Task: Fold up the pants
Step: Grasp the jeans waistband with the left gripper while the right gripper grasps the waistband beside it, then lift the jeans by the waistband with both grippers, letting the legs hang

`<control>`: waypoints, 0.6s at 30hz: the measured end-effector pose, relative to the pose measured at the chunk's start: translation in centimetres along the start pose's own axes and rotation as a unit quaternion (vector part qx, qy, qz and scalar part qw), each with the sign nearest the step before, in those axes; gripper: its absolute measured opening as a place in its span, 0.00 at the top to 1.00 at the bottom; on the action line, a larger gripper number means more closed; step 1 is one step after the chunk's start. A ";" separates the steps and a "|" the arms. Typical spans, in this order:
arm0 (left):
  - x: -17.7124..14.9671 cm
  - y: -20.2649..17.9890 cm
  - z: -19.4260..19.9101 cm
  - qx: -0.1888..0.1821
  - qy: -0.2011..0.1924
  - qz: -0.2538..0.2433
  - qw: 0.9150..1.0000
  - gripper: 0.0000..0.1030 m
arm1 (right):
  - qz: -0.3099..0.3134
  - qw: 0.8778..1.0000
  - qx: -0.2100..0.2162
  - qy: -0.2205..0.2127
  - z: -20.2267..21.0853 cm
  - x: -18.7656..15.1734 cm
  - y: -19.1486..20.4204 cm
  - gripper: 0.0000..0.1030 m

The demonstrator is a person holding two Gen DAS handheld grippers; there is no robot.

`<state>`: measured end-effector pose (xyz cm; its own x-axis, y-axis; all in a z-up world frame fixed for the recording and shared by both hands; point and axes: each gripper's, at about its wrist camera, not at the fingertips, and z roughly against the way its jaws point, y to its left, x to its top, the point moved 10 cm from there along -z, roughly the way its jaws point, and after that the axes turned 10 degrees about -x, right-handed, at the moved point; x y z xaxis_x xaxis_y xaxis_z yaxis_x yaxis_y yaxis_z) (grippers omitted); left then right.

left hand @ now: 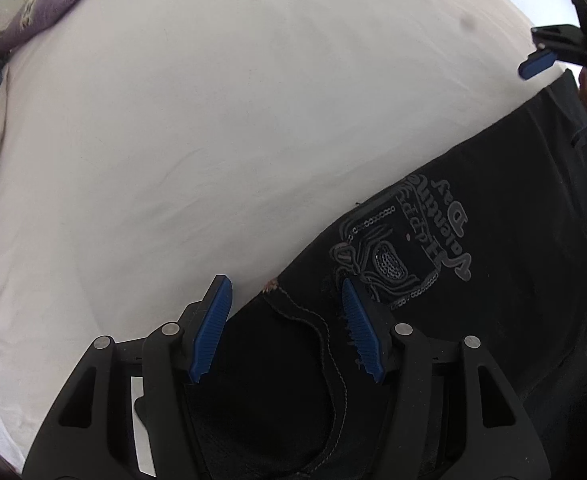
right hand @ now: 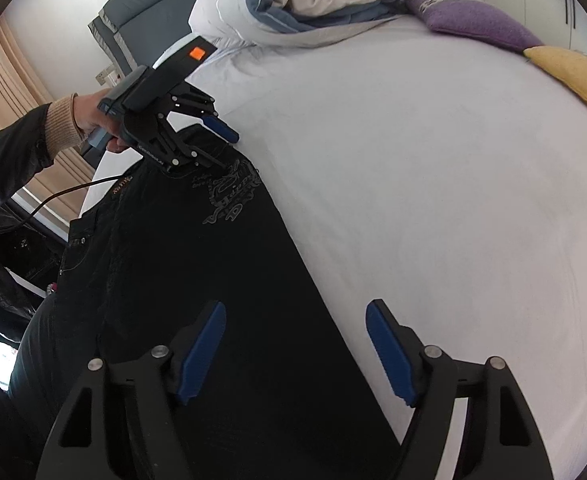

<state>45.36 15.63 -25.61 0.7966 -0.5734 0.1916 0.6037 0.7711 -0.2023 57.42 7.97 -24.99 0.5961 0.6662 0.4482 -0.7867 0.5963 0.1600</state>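
While both claws hang spread apart and empty, the black embroidered denim pants point(right hand: 197, 280) lie flat along the white-sheeted bed point(right hand: 433, 200) at seven o'clock. Left claw point(left hand: 287, 328) straddles the waistband; right claw point(right hand: 295, 350) straddles an edge, risking a single-layer pinch.

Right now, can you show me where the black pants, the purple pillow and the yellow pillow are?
black pants point(right hand: 197, 264): right wrist view, on the plain leg fabric.
purple pillow point(right hand: 477, 20): right wrist view, on its top middle.
yellow pillow point(right hand: 577, 76): right wrist view, on its middle.
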 end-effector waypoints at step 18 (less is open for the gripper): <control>-3.5 -1.3 6.1 -0.004 -0.096 -0.014 0.995 0.91 | 0.048 0.997 -0.006 0.062 -5.7 1.5 0.7 0.67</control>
<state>41.59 18.27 -20.16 0.7594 -0.5303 0.3769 0.6261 0.7531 -0.2019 58.66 11.94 -29.21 0.5335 0.7709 0.3480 -0.8400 0.5312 0.1108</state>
